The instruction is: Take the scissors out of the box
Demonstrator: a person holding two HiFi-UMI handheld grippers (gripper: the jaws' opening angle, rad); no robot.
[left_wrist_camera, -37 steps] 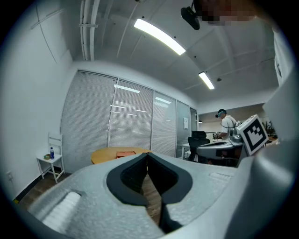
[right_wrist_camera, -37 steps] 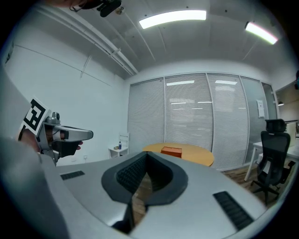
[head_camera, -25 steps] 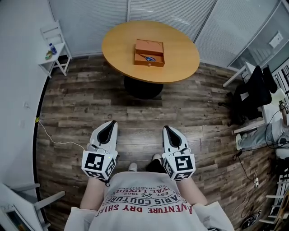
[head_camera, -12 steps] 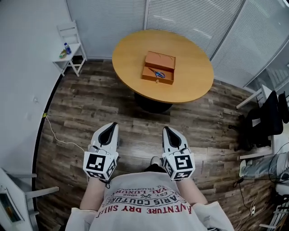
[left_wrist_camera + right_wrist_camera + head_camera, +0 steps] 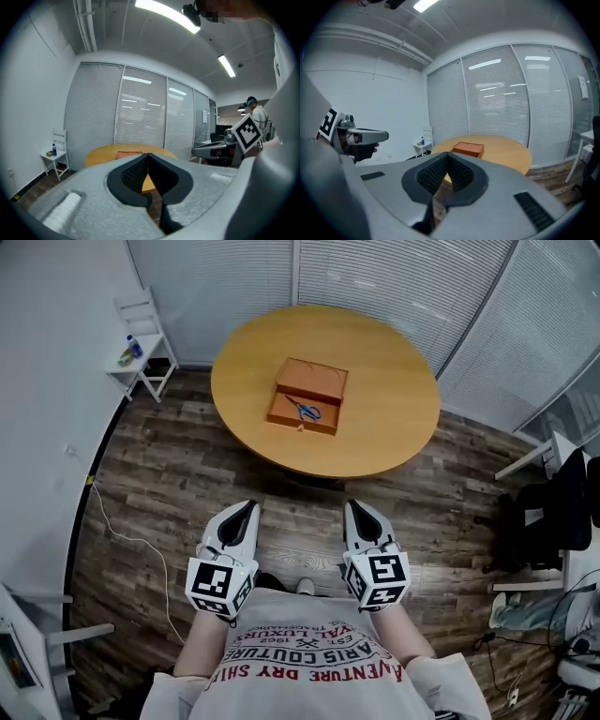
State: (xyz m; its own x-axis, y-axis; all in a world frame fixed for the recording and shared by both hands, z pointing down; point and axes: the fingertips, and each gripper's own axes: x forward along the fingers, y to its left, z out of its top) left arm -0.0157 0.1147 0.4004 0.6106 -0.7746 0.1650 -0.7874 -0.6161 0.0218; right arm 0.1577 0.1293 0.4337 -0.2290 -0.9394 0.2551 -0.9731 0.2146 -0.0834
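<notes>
An open orange box (image 5: 307, 397) lies near the middle of a round wooden table (image 5: 384, 427). Blue-handled scissors (image 5: 304, 410) rest inside its front half. My left gripper (image 5: 246, 509) and right gripper (image 5: 355, 508) hover over the wood floor, well short of the table's near edge, both pointing toward it. Each is shut with nothing between its jaws. In the left gripper view the table (image 5: 101, 154) and box (image 5: 129, 153) show just above the closed tips (image 5: 148, 155). The right gripper view shows the box (image 5: 468, 148) on the table beyond the closed tips (image 5: 448, 154).
A white chair (image 5: 142, 341) with a bottle and small items stands at the back left by the blinds. A white cable (image 5: 141, 540) trails over the floor at left. Dark bags and white furniture (image 5: 553, 512) crowd the right side.
The table and box have come nearer and sit more centred ahead as the person walks toward them. Both grippers stay shut, carried forward side by side.
</notes>
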